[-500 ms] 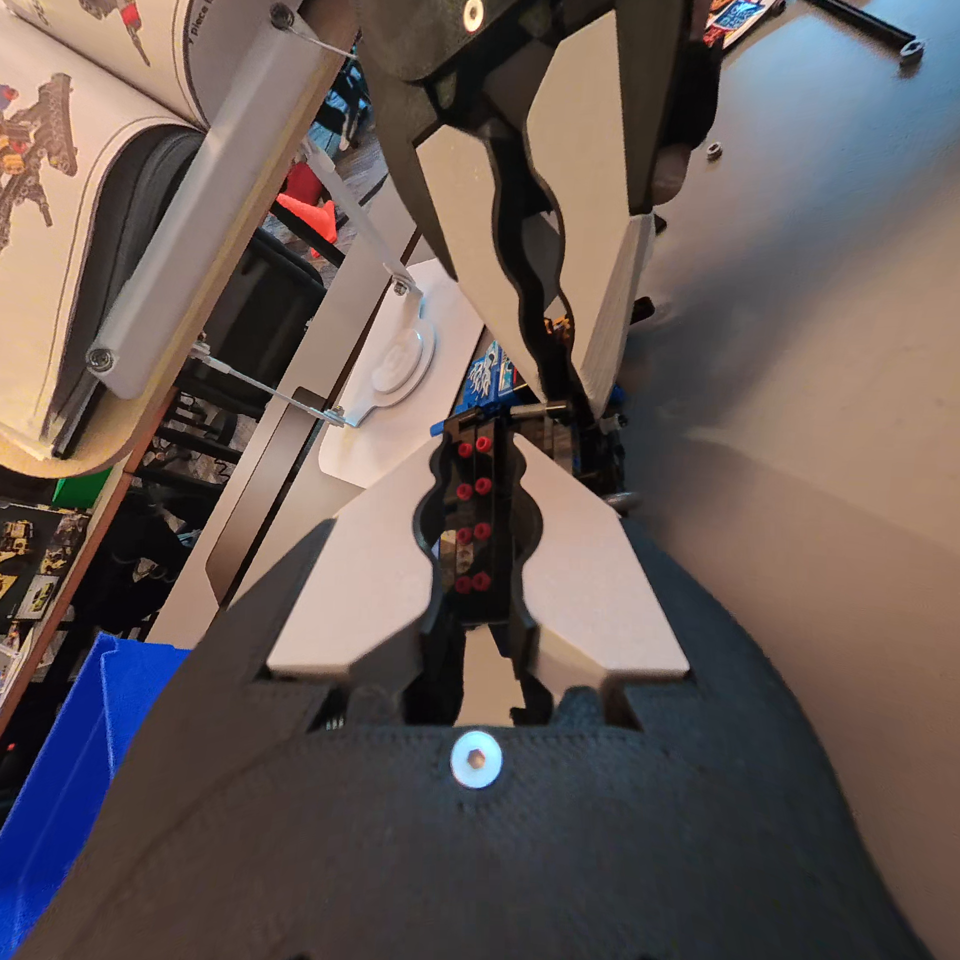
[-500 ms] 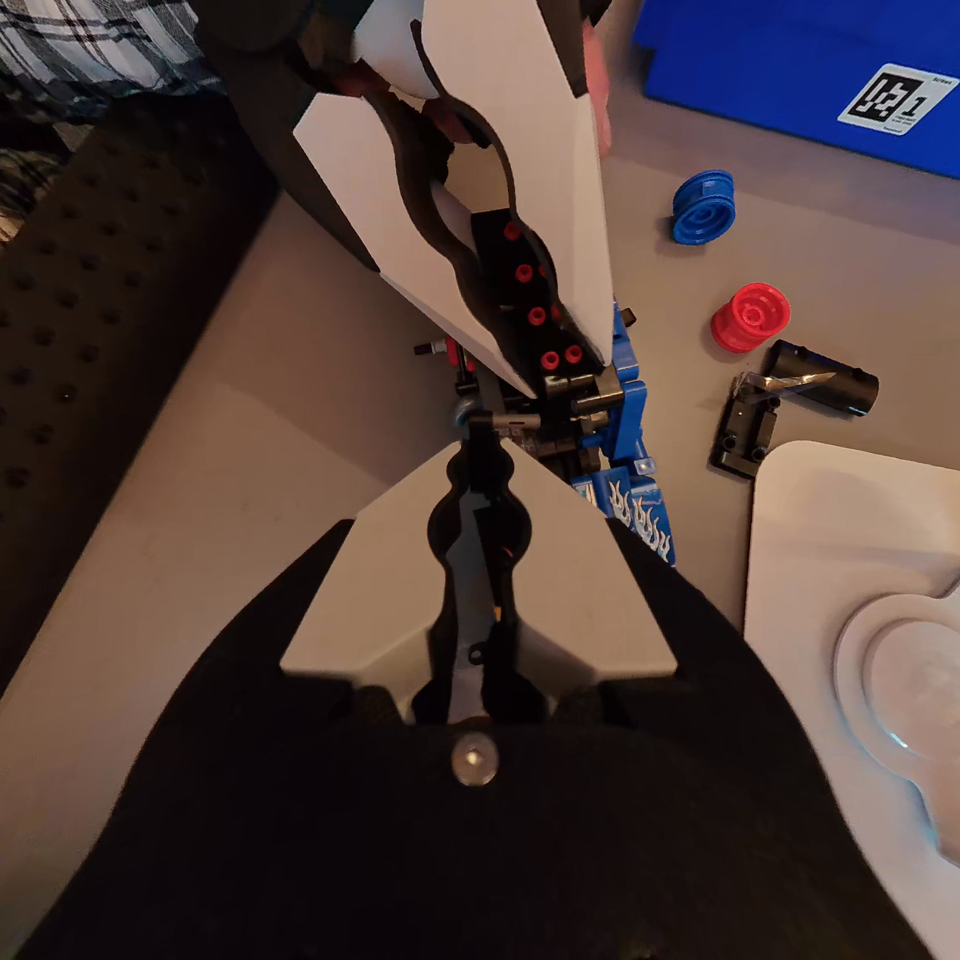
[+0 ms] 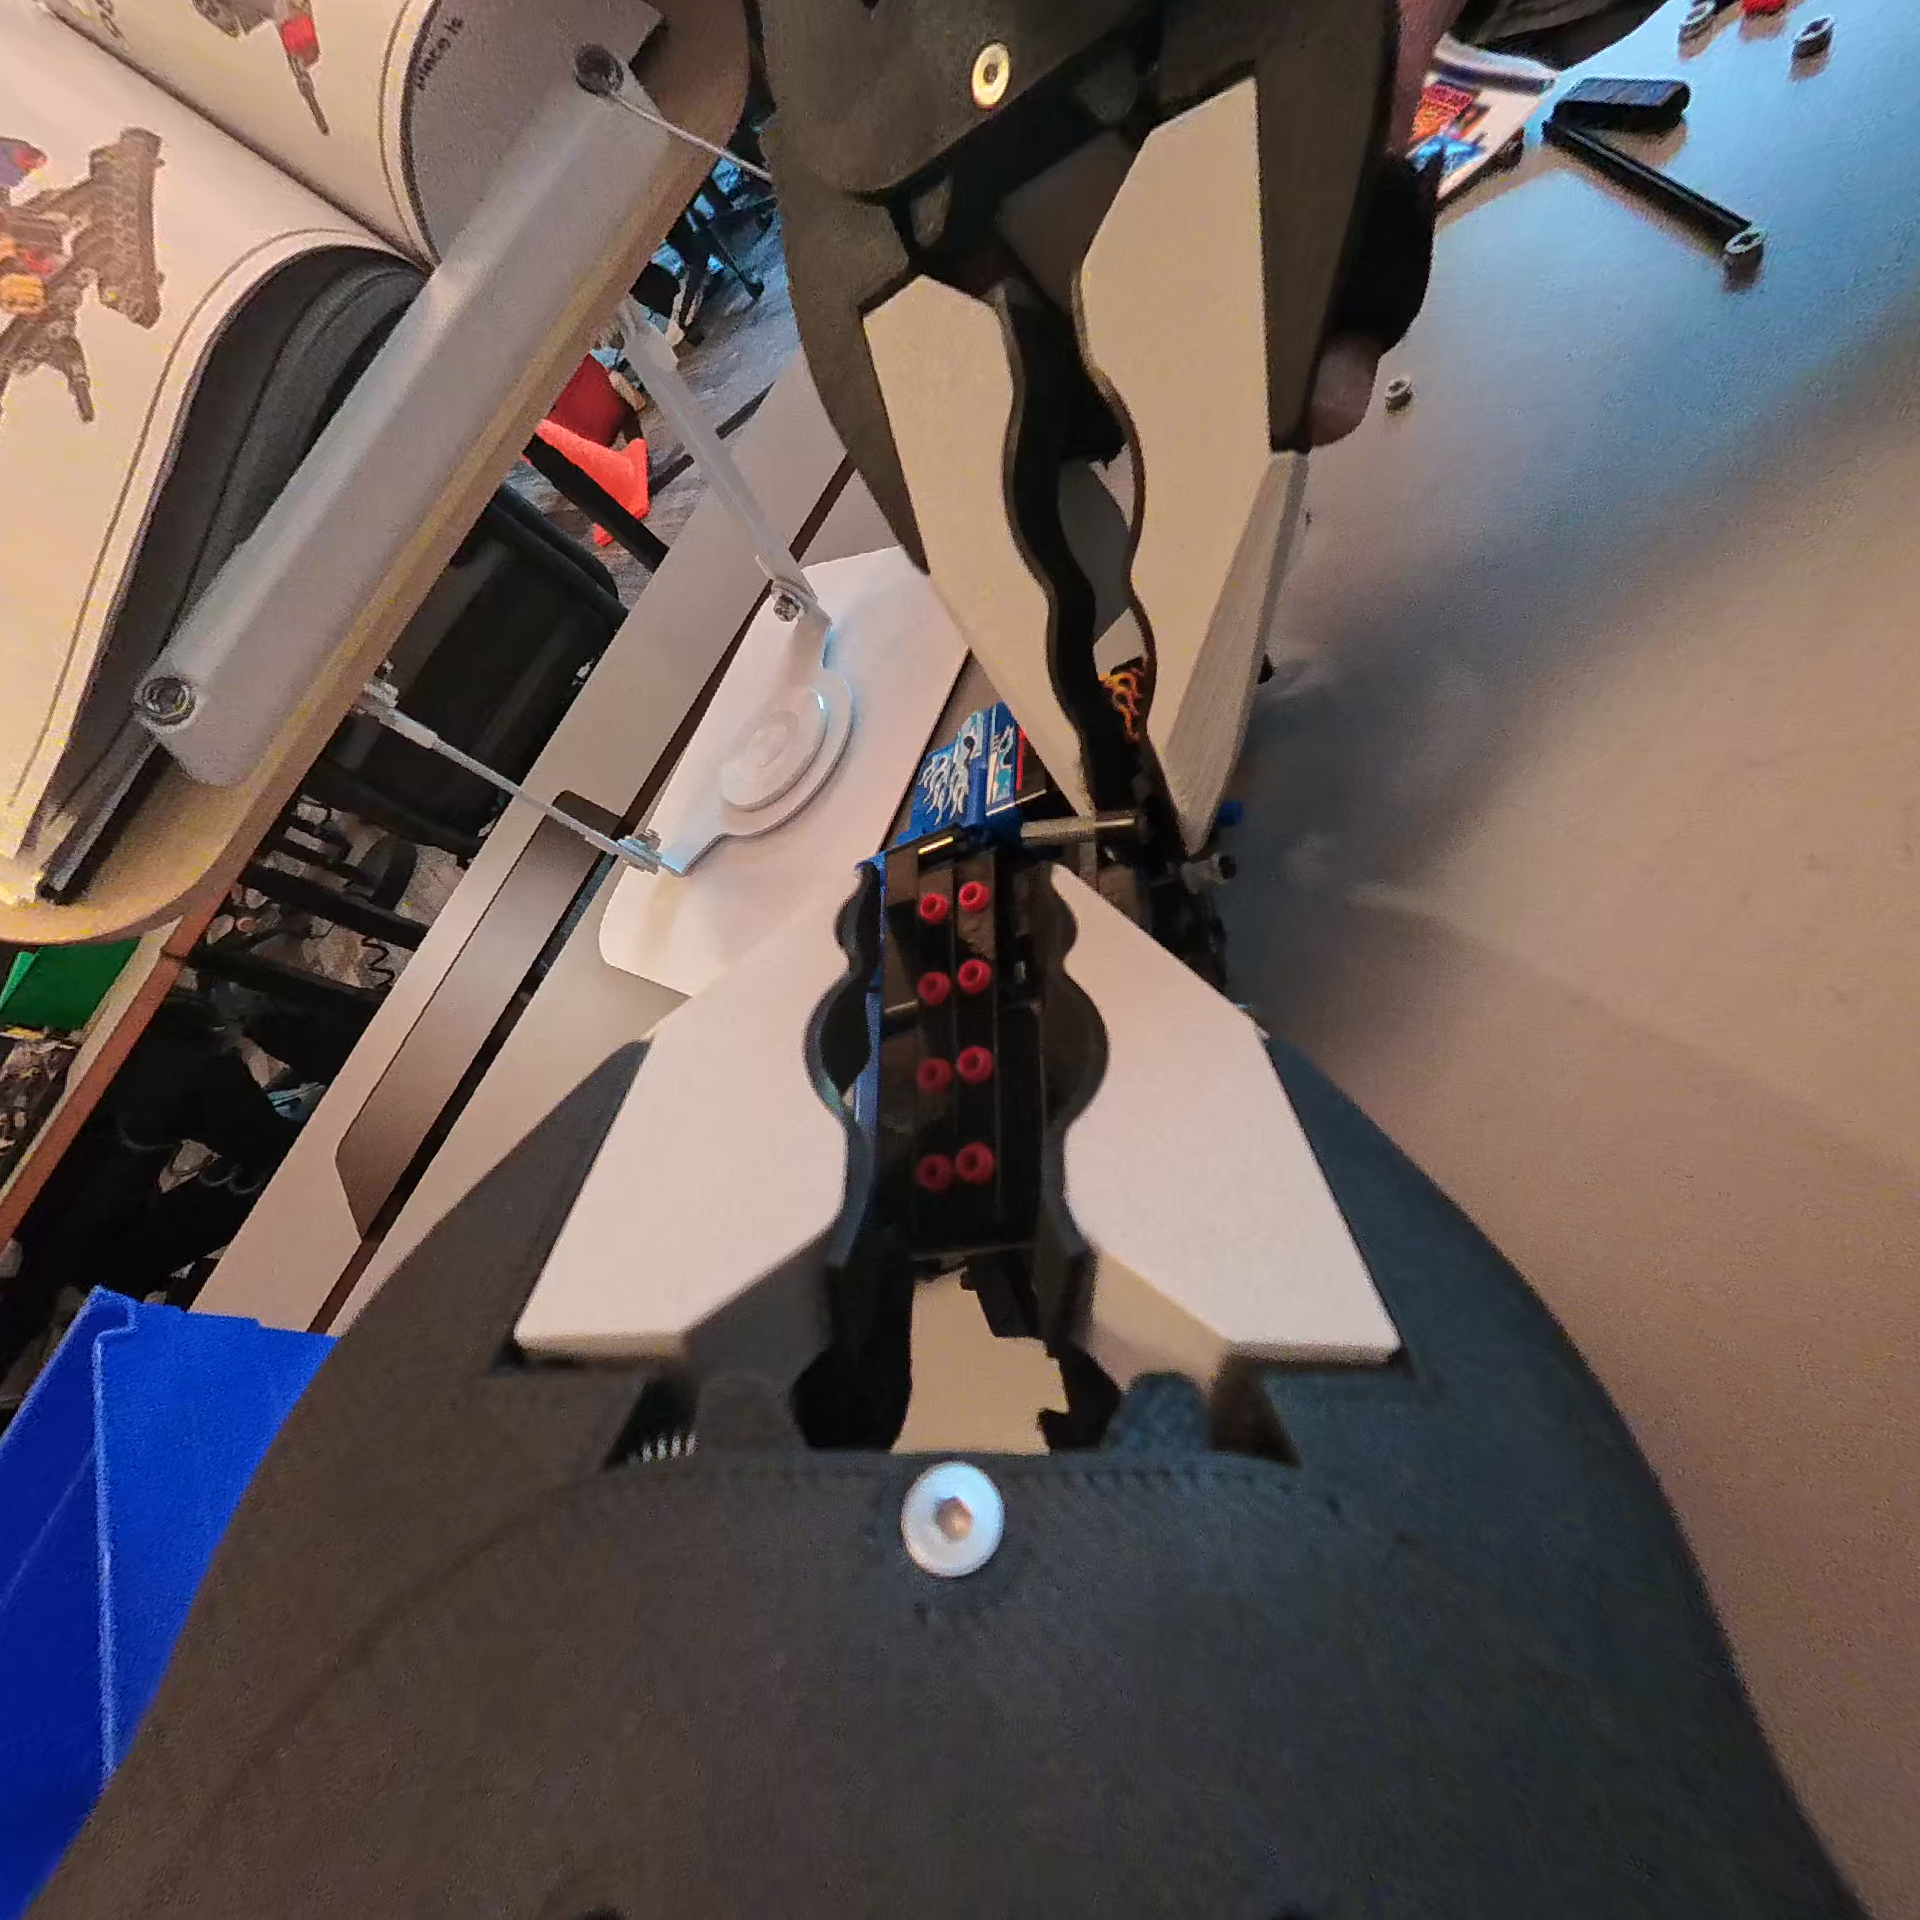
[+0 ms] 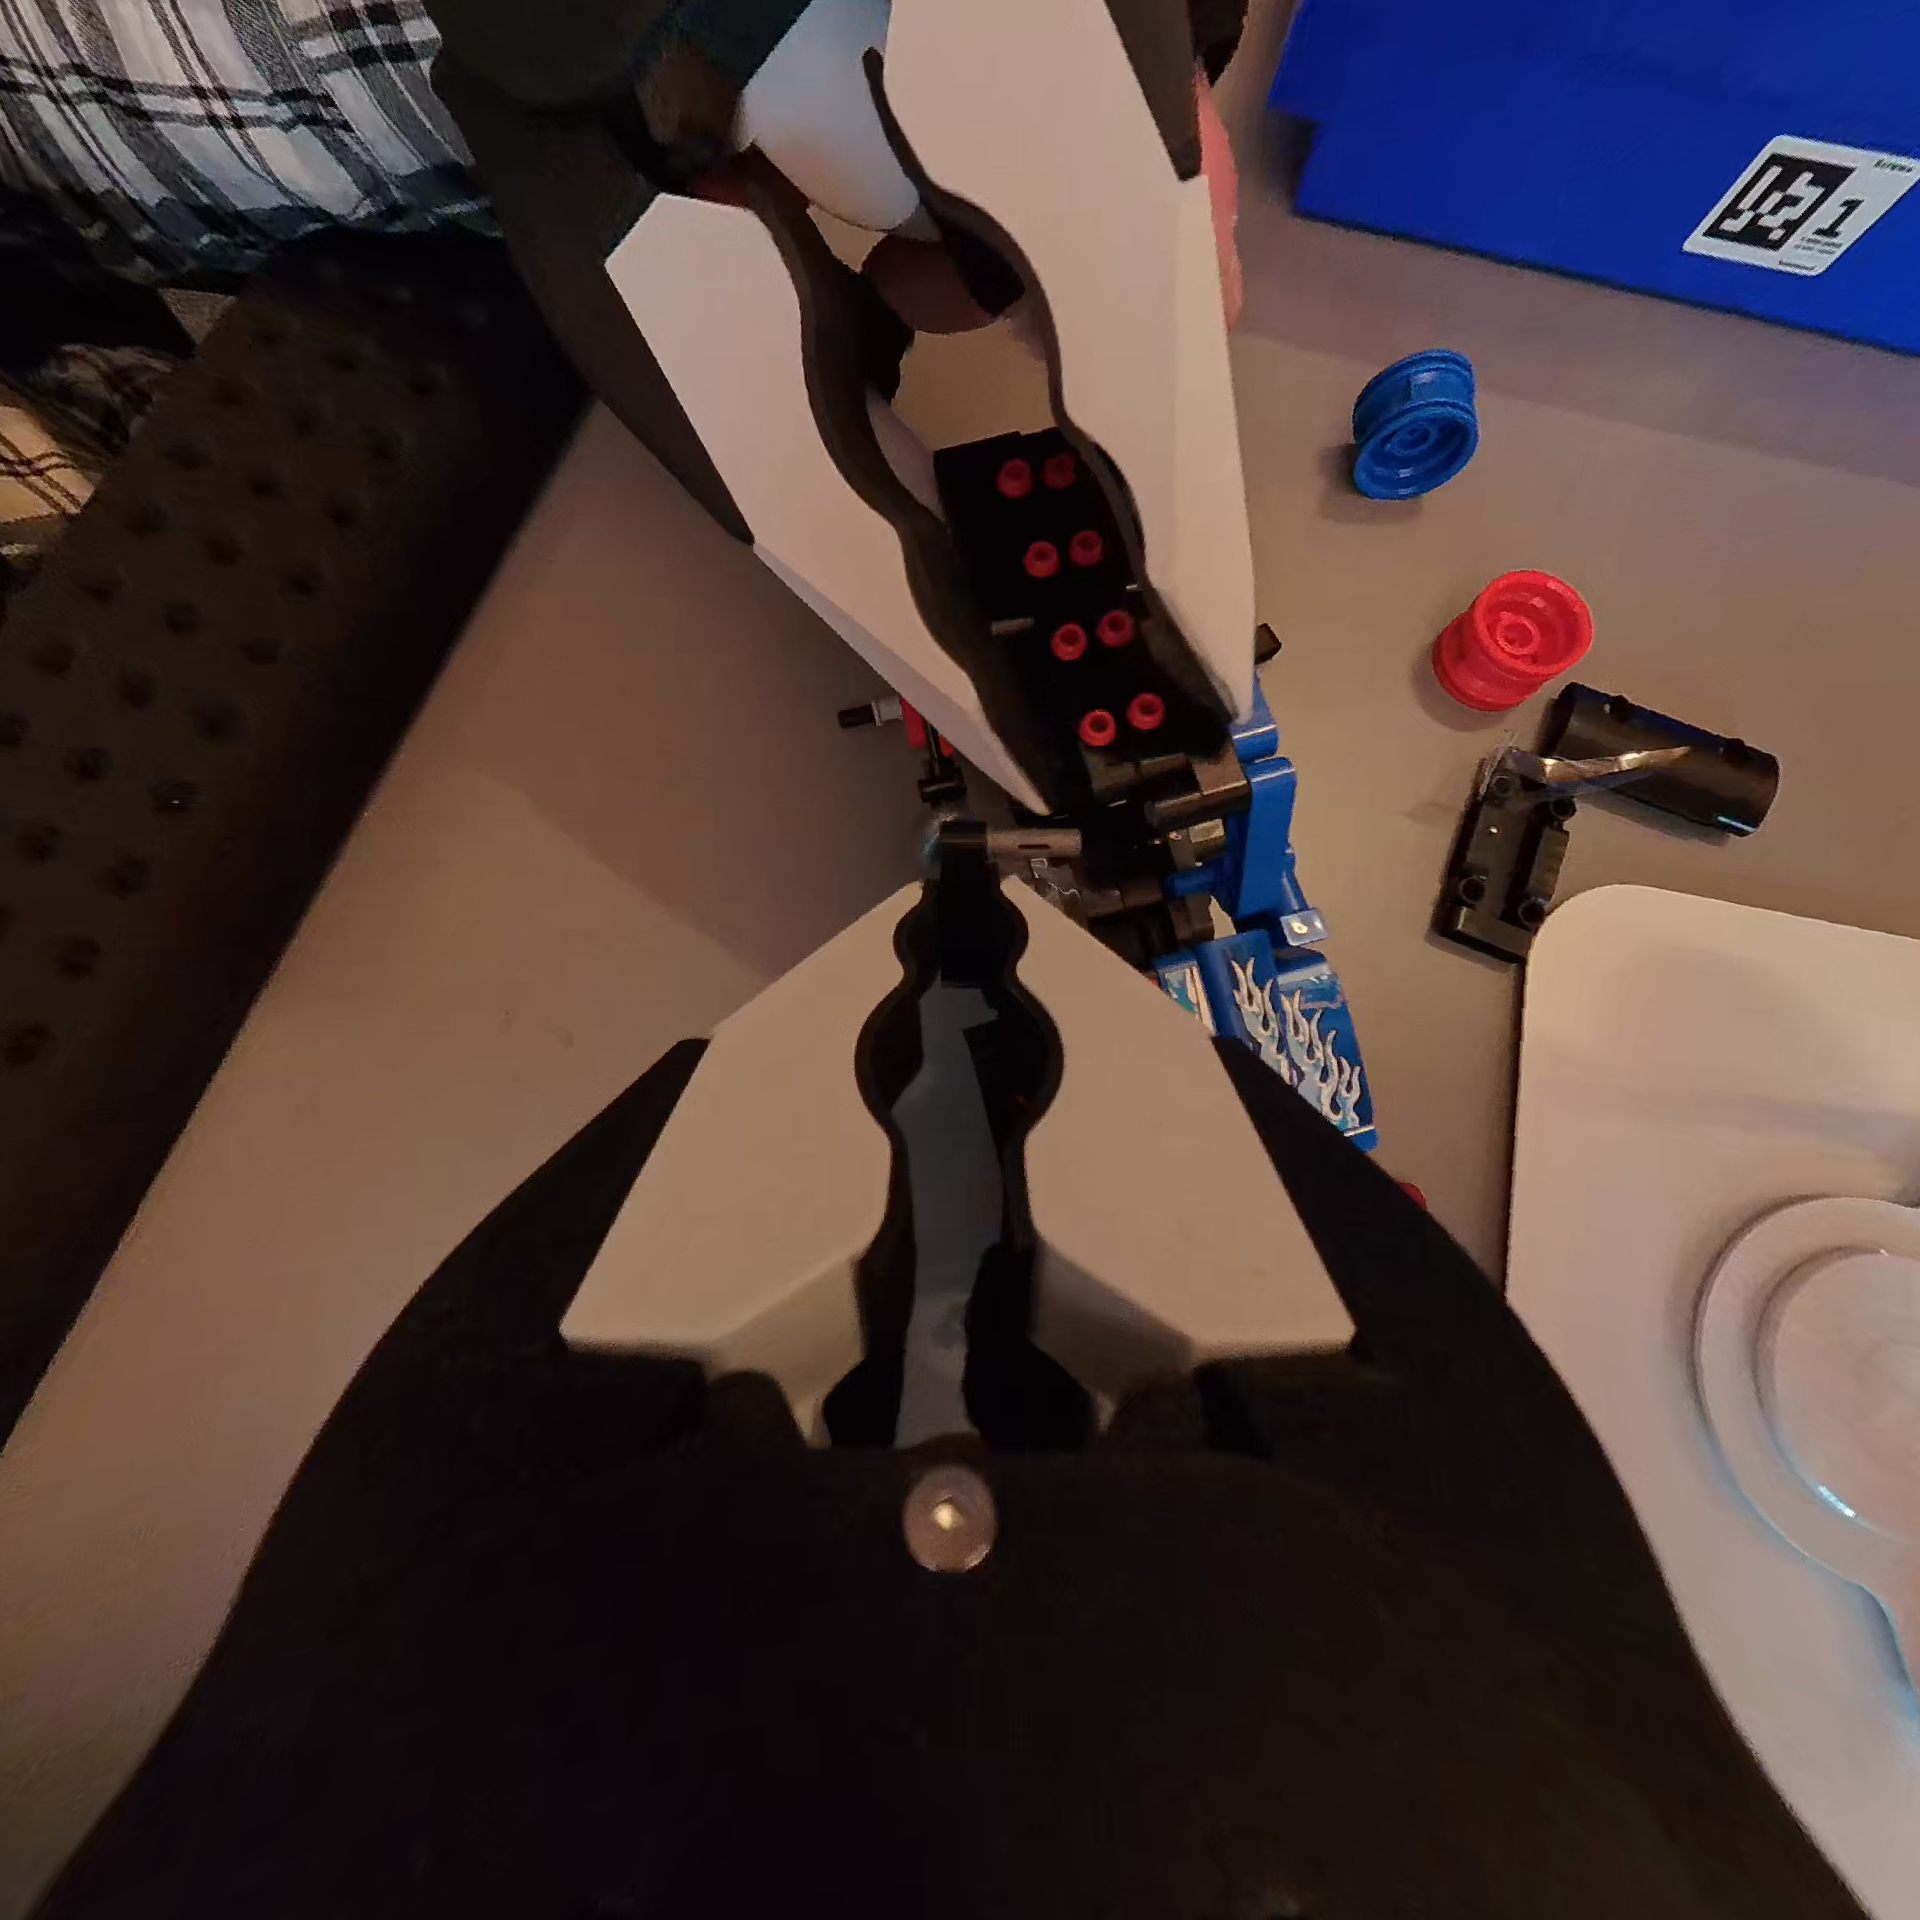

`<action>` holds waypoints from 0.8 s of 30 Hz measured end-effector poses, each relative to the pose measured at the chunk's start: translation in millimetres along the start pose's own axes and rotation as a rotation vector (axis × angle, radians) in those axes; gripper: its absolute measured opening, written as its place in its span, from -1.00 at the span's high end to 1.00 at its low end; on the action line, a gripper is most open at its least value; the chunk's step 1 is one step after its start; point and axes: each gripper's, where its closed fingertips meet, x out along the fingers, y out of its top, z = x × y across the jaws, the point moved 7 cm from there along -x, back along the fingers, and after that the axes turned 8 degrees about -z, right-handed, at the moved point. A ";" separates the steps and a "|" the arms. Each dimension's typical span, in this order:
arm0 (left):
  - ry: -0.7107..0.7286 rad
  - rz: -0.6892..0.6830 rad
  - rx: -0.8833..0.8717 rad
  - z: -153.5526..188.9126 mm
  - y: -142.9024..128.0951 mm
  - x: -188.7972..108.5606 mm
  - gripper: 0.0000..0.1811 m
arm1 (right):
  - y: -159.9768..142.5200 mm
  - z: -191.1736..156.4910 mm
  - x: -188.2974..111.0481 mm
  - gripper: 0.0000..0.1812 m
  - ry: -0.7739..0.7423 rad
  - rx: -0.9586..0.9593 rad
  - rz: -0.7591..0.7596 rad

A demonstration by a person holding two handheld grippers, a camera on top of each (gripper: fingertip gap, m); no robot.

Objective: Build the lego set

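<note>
Nothing has shifted: both grippers (jaws closed) grip model (image 3: 961,1049).

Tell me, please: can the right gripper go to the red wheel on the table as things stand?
Probably not at once. The right gripper is shut on a small black piece beside the lego model. The red wheel lies free on the table, nothing covering it, so after releasing, the way looks clear.

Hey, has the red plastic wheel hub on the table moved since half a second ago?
No. The red plastic wheel hub lies where it did, the same way off from the blue plastic wheel hub and the black cylinder piece beside it.
</note>
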 end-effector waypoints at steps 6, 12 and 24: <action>-0.015 0.006 -0.012 -0.7 -1.8 -0.8 0.68 | -0.2 -2.0 -4.1 0.93 0.017 -0.004 0.000; -0.046 0.023 -0.015 -0.7 -4.0 -4.7 0.62 | -1.3 -4.8 -9.8 0.93 0.037 -0.010 -0.011; -0.053 -0.003 0.000 -0.6 -10.6 -7.5 0.62 | -4.0 -8.2 -12.8 0.93 0.067 -0.014 -0.034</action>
